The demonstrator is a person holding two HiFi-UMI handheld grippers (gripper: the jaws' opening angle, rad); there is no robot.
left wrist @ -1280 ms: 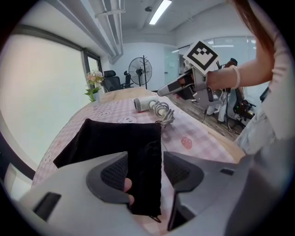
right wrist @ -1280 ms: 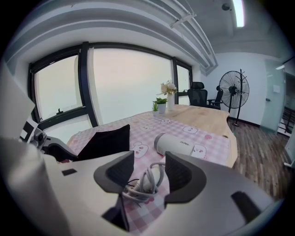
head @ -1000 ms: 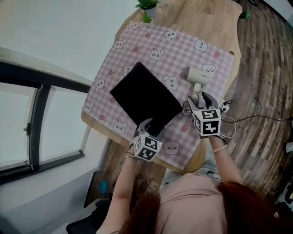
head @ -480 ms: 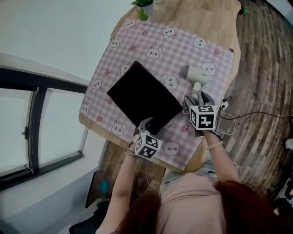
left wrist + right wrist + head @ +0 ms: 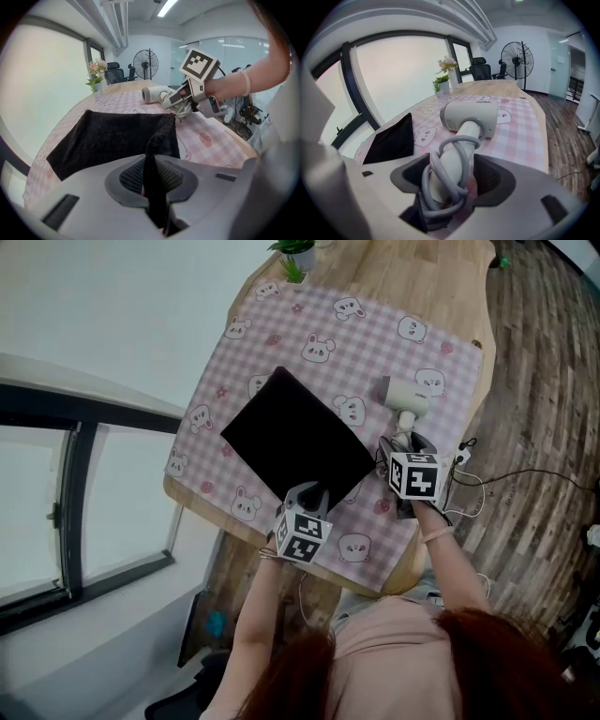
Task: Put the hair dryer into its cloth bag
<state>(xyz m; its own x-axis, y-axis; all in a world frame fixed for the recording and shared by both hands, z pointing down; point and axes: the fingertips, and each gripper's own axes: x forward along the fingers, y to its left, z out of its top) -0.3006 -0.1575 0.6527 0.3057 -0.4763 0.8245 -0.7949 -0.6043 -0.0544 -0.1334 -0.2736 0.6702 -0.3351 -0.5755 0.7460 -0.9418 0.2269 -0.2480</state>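
The black cloth bag lies flat on the pink checked tablecloth. My left gripper is at the bag's near corner. In the left gripper view its jaws are closing on a raised fold of the bag, and the pads pinch the fabric. The white hair dryer lies to the right of the bag, its grey cord wound round the handle. My right gripper straddles that handle. Its jaws are closing, with gaps still showing on both sides.
The tablecloth covers a wooden table whose rounded near edge lies just below both grippers. A small potted plant stands at the far end. A loose cable and plug hang off the right edge. A window runs along the left.
My right gripper has sunk over the hair dryer's handle. My left gripper has stayed at the bag's near corner.
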